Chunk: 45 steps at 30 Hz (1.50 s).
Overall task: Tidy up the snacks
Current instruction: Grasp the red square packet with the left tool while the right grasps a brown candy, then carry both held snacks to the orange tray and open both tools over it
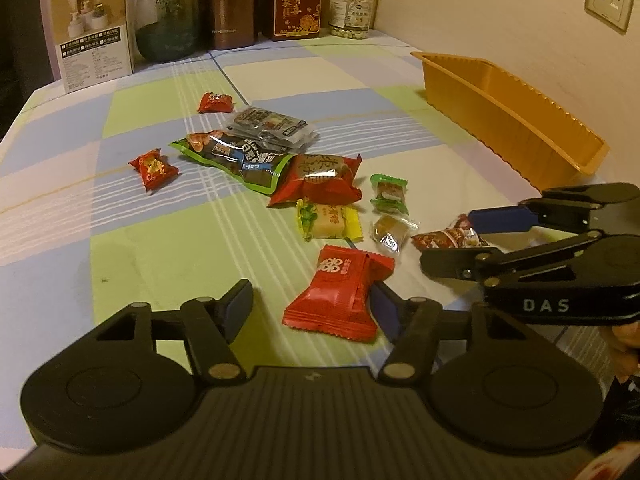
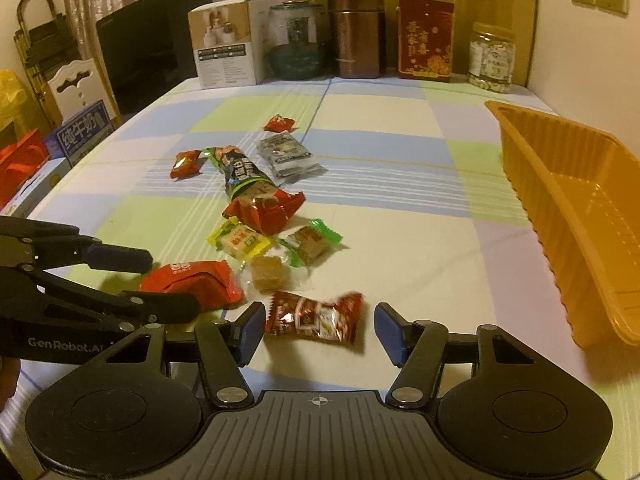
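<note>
Several wrapped snacks lie scattered on the checked tablecloth. In the left wrist view, a red square packet [image 1: 336,292] lies between the fingers of my left gripper [image 1: 310,308]. The right pad is at its edge and the left pad stands clear of it, so the gripper is open. My right gripper [image 2: 320,332] straddles a dark red foil candy [image 2: 316,316] with small gaps at both pads, also open. Each gripper shows in the other's view: the right gripper [image 1: 448,240] and the left gripper [image 2: 172,282]. An empty orange tray [image 2: 532,184] stands to the right.
More snacks lie beyond: a yellow packet [image 1: 326,222], a green candy [image 1: 388,194], a clear-wrapped brown sweet [image 1: 390,232], a big red bag [image 1: 316,182] and a green-edged bag [image 1: 232,158]. Boxes, jars and a brown flask [image 2: 356,32] line the far edge. A wall is at the right.
</note>
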Motion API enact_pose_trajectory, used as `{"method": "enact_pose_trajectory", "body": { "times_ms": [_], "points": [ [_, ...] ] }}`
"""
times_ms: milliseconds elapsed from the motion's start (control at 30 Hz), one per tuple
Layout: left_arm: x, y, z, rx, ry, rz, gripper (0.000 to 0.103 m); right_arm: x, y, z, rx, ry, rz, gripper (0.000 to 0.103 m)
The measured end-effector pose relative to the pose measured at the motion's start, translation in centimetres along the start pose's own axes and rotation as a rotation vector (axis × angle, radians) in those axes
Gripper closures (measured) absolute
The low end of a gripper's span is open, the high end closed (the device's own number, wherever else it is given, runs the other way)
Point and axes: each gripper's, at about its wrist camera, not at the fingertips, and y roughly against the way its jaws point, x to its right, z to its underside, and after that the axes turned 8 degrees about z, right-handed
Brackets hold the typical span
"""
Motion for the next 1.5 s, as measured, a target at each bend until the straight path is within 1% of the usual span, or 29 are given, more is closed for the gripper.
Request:
{"method": "enact_pose_trajectory", "body": {
  "times_ms": [133, 167, 267, 300, 333, 400, 433, 467, 733, 933, 1133, 1333, 1500],
  "points": [
    [-0.1, -0.1, 0.0, 0.007, 0.002, 0.010, 0.042, -0.5, -0.1, 0.1, 0.004, 0.025, 0.018, 0.053],
    [-0.2, -0.2, -0.1, 0.010, 0.004, 0.013, 0.043, -0.5, -0.1, 0.1, 0.006, 0.021, 0.018, 0.057],
    [-0.1, -0.3, -0.1, 0.016, 0.004, 0.023, 0.047, -0.5, 0.2, 0.2, 0.010, 0.008, 0.020, 0.063],
    [-0.1, -0.3, -0.2, 0.018, 0.001, 0.025, 0.050, -0.4, 0.2, 0.2, 0.011, 0.003, 0.026, 0.065],
    [0.0, -0.4, -0.2, 0.018, -0.005, 0.028, 0.056, -0.3, 0.2, 0.2, 0.011, -0.004, 0.030, 0.067],
    [0.3, -0.4, -0.2, 0.018, -0.017, 0.031, 0.061, 0.0, 0.3, 0.2, 0.009, -0.018, 0.039, 0.072],
    [0.4, -0.4, -0.2, 0.017, -0.023, 0.030, 0.063, 0.1, 0.3, 0.1, 0.009, -0.024, 0.044, 0.081],
    [0.4, -0.4, -0.2, 0.016, -0.027, 0.031, 0.064, 0.3, 0.4, 0.1, 0.010, -0.031, 0.050, 0.083],
    [1.1, 0.0, -0.1, 0.022, -0.006, 0.051, 0.066, 1.0, 1.5, 0.0, 0.035, -0.060, 0.070, 0.084],
    [2.0, 1.0, -0.6, 0.048, -0.008, 0.036, 0.066, 1.6, 2.7, -0.2, 0.058, -0.075, 0.097, 0.085],
    [3.4, 2.5, -1.6, 0.077, -0.007, 0.021, 0.066, 2.3, 4.9, -1.2, 0.102, -0.109, 0.111, 0.085],
    [5.9, 3.6, -3.4, 0.105, -0.015, 0.023, 0.066, 4.1, 7.6, -2.2, 0.129, -0.155, 0.126, 0.085],
    [9.1, 3.7, -6.2, 0.137, -0.041, 0.053, 0.066, 7.5, 10.4, -3.6, 0.159, -0.207, 0.173, 0.085]
  ]
}}
